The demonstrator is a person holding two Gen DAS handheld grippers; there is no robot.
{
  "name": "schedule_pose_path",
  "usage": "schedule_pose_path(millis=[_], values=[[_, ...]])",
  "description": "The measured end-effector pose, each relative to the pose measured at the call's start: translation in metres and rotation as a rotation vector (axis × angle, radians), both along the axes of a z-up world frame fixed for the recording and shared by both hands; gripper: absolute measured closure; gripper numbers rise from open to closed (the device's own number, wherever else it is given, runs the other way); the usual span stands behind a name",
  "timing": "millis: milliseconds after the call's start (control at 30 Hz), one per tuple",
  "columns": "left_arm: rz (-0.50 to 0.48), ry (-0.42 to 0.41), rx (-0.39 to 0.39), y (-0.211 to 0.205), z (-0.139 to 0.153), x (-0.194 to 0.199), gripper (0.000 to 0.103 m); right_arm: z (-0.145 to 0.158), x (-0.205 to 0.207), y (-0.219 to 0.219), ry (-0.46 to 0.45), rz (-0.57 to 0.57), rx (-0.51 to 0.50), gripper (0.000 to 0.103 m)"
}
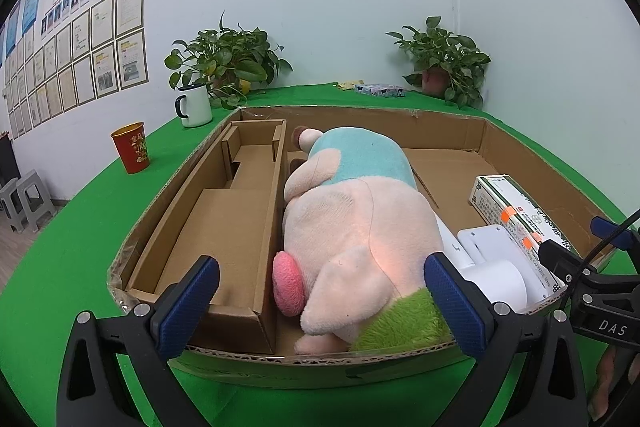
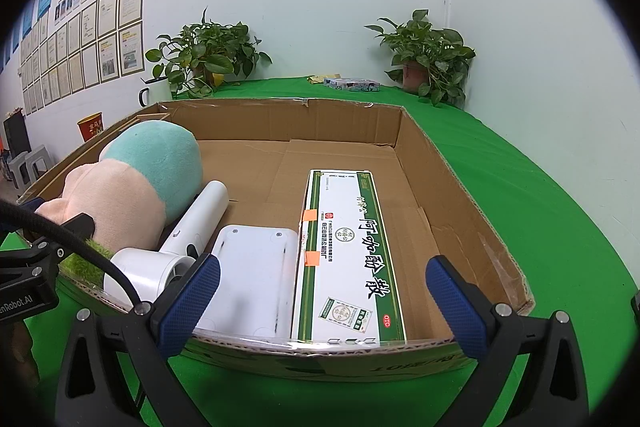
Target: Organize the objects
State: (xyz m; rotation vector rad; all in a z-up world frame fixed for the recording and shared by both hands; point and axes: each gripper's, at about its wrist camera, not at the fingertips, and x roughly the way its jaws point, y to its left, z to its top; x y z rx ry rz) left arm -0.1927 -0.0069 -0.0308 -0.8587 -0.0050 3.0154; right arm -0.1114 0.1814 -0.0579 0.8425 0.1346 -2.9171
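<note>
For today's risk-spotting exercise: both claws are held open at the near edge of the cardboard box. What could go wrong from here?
1. The plush toy bulges above the box rim, so a reach over it could drag it out.
2. The white hair dryer lies packed between the toy and the medicine carton; lifting any one may disturb its neighbours.
3. The left claw and right claw sit close together and might collide.

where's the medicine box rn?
The medicine box lies flat in the right part of the cardboard box, directly right of the white hair dryer; in the right wrist view it sits between the open right tool's fingers.
</note>
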Motion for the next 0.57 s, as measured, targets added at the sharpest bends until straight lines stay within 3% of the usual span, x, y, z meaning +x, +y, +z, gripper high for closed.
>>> schedule_pose_path(millis=[567], values=[[-0.002,-0.004,-0.016,0.0004,-0.0014,-0.0024,0.0,0.0022,-0.0017,-0.0028,0.0,0.003,-0.004,0.001]])
